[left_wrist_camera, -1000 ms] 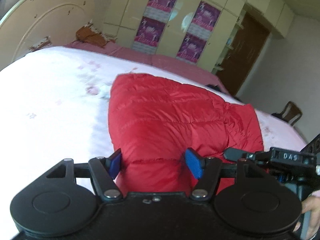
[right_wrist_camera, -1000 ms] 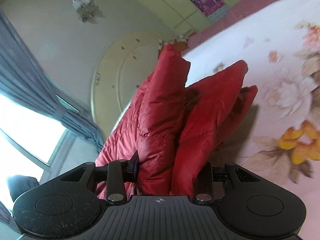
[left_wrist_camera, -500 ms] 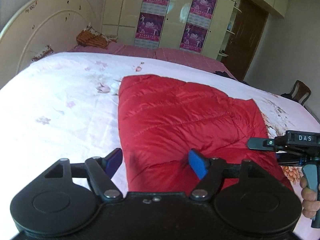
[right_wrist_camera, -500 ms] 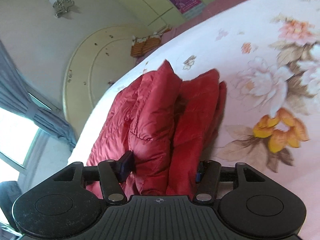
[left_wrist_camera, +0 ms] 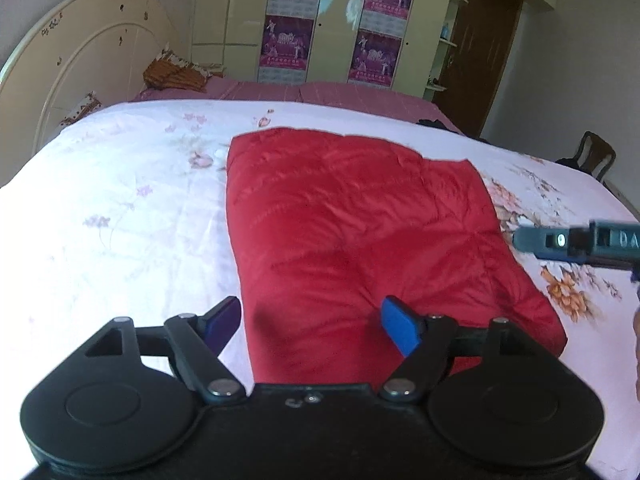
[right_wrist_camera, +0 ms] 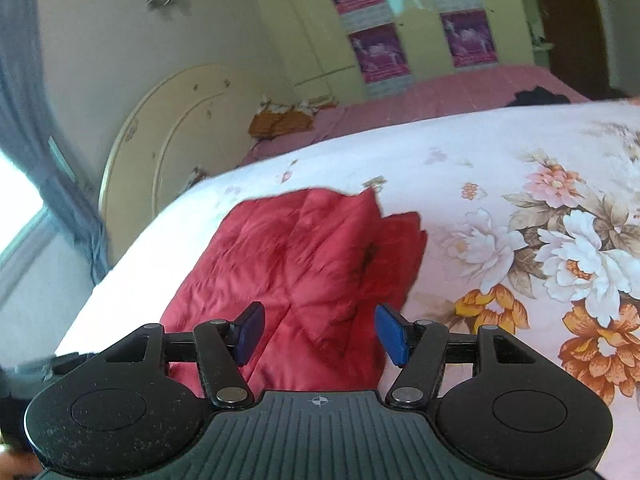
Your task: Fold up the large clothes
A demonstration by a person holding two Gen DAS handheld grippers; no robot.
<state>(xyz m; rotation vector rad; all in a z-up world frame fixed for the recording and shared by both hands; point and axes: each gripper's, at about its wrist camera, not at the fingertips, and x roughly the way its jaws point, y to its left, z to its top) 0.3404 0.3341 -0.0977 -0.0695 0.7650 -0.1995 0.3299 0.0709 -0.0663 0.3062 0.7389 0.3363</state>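
Jacket: we see the red quilted jacket folded into a rough rectangle, lying flat on the bed, approx. mid-bed, long side running near to far.
Left fingers: left gripper hangs over the jacket's near edge; jaws have just been opening, blue pads wide apart, nothing pinched, fabric w/ no pad pressing on it.
Right fingers: right gripper over the jacket's near right corner; jaws have just been opening too, pads clear of the cloth, holding nothing.
Bedspread: white w/ big floral print to the right of the jacket.
Far side: cream headboard far left, wardrobe w/ purple posters at back.
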